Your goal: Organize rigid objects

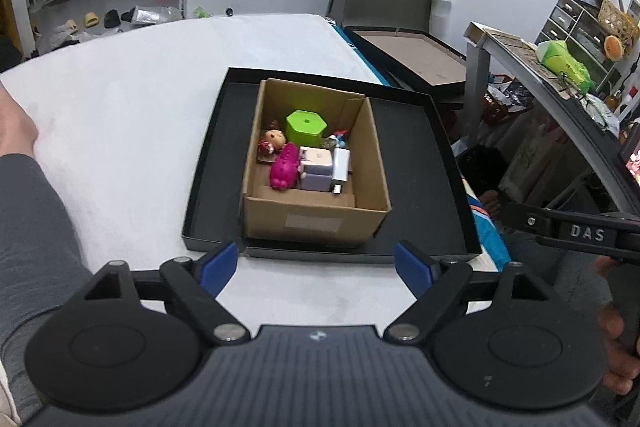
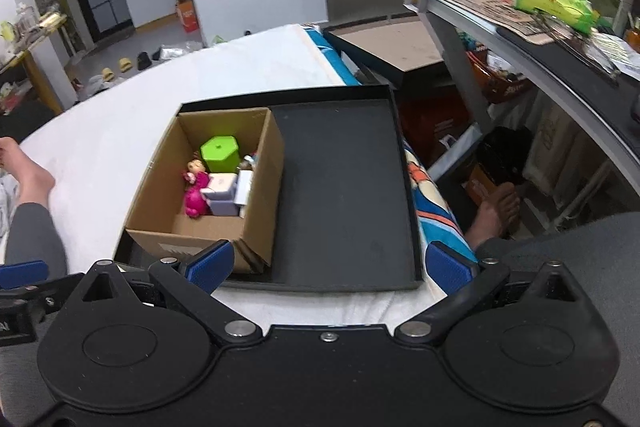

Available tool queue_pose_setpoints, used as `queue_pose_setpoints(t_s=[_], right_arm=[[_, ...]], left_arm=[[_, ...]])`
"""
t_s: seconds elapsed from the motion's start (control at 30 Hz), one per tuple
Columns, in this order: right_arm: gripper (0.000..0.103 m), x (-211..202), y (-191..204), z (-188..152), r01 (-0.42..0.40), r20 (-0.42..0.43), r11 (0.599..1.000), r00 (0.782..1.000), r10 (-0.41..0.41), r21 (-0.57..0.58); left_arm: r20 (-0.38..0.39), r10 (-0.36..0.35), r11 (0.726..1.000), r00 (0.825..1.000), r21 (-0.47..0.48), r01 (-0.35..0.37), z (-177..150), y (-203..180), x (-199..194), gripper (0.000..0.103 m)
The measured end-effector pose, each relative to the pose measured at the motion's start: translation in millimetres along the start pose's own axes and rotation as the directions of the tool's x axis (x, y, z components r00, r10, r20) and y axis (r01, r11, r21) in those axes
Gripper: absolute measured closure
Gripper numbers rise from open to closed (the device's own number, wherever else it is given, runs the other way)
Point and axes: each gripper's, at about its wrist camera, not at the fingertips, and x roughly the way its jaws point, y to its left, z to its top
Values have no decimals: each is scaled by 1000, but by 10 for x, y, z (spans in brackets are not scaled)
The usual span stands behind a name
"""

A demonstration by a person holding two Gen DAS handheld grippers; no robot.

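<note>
Both grippers, left (image 1: 316, 267) and right (image 2: 328, 267), gape wide, empty, near the tray (image 2: 344, 187) holding a toy-filled box (image 1: 316, 223)

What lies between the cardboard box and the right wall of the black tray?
Nothing: in the right wrist view, the black tray floor right of the cardboard box is bare.

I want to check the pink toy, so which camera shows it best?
The left wrist view: the pink toy lies in full length in the cardboard box, seen nearly from above. In the right wrist view it is smaller and partly hidden behind a white block.
</note>
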Motion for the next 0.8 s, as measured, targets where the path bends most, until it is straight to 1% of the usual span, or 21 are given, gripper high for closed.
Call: queue_pose_setpoints(t_s=[0.17,0.4,0.43,0.47,0.53,0.8], right_arm=[[0,2,33,-70,-3,-6,1000,1000,3,-17],[0,23,53,-111,-27,-13,1000,1000,27,-13],[0,26,55,-113,-29,-13,1000,999,29,-11],[0,26,56,-116,-32,-13,999,999,32,-10],[0,34,61,-127,-34,-15,999,999,34,-11],[0,34,36,-187,-59,-31,998,998,59,4]], left_arm=[[-13,0,1000,1000,-8,0,-30,9,31,17],[-29,31,999,999,-6,-32,-29,14,54,17],[-32,30,1000,999,-2,-31,-32,6,55,15],[-34,31,1000,999,1,-31,-35,-3,59,11],[-33,37,999,999,6,-37,-38,-24,56,8],[-34,51,998,998,28,-50,-74,-76,42,7]])
